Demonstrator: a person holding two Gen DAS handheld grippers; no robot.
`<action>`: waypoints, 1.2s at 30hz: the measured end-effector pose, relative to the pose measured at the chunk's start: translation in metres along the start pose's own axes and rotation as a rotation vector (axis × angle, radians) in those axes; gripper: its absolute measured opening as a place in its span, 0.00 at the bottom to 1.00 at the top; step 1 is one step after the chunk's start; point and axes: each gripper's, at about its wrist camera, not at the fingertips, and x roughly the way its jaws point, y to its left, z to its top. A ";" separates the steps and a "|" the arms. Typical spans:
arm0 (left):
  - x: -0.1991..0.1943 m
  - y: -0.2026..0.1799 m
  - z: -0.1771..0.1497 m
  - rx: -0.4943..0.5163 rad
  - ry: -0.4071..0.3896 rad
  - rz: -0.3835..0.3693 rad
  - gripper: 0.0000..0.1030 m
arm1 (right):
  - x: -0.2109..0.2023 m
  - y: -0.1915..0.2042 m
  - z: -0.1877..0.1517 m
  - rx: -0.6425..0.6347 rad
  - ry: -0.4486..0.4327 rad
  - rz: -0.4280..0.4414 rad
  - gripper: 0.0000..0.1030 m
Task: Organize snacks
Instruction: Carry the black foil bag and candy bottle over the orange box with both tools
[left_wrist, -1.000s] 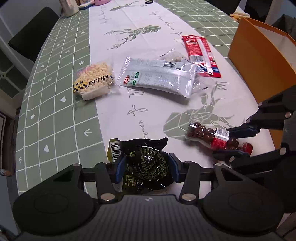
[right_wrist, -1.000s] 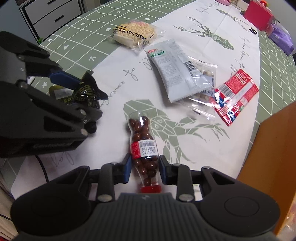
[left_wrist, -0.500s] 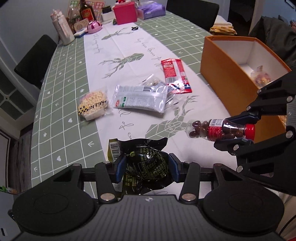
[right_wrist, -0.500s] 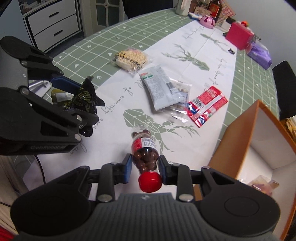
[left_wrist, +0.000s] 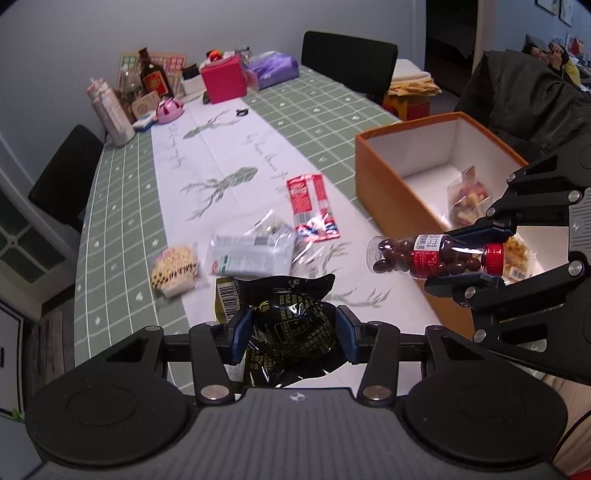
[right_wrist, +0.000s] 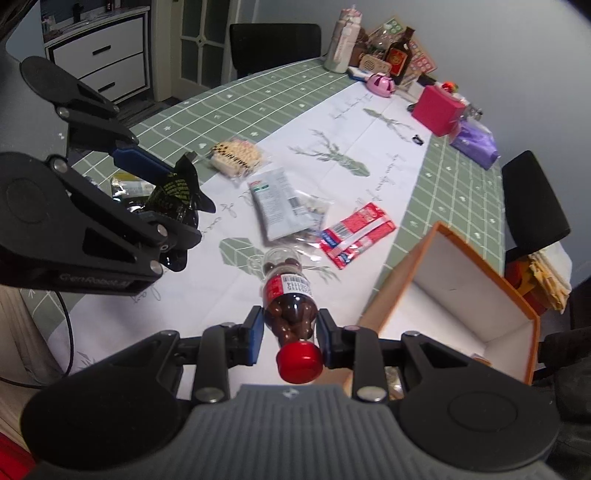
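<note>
Currently, step in hand: carrying two picked snacks toward the box, both lifted clear of the worktop (left_wrist: 122, 206).

Left gripper (left_wrist: 293, 328): fingers clamped on a black foil snack bag (left_wrist: 291, 332), low centre of the left wrist view; the bag bulges between the pads.

Right gripper (right_wrist: 290, 334): fingers clamped on the neck end of a small clear bottle of chocolate balls (right_wrist: 290, 295) (red cap toward the camera), held roughly level, at right of centre in the left wrist view, just beside the box's near long wall.

Destination: orange box (left_wrist: 384, 192), open-topped, white inside, at right of frame. At least two packets already lie in it; their kind is hard to read.

Left on the worktop: red packet (left_wrist: 312, 208), grey-white pouch (left_wrist: 251, 253) over a clear packet, puffed-grain packet (left_wrist: 173, 266), all mid-frame, well apart from the box.

Next move, as judged: bring each load over the orange rim, lower it inside, then part the fingers. The bottle is nearer and should go first.

Room and edges: the box wall stands high, so both loads need to pass above its rim. The two grippers sit close together, and entering the box one at a time would avoid a clash. The worktop's far end is cluttered, but off the route.
</note>
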 end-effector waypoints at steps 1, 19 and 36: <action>-0.002 -0.004 0.004 0.008 -0.007 -0.003 0.53 | -0.004 -0.004 -0.001 0.002 -0.005 -0.010 0.28; 0.021 -0.101 0.081 0.197 -0.114 -0.125 0.53 | -0.013 -0.120 -0.059 0.152 0.014 -0.174 0.28; 0.092 -0.156 0.099 0.487 -0.093 -0.121 0.53 | 0.034 -0.187 -0.081 0.241 0.020 -0.128 0.28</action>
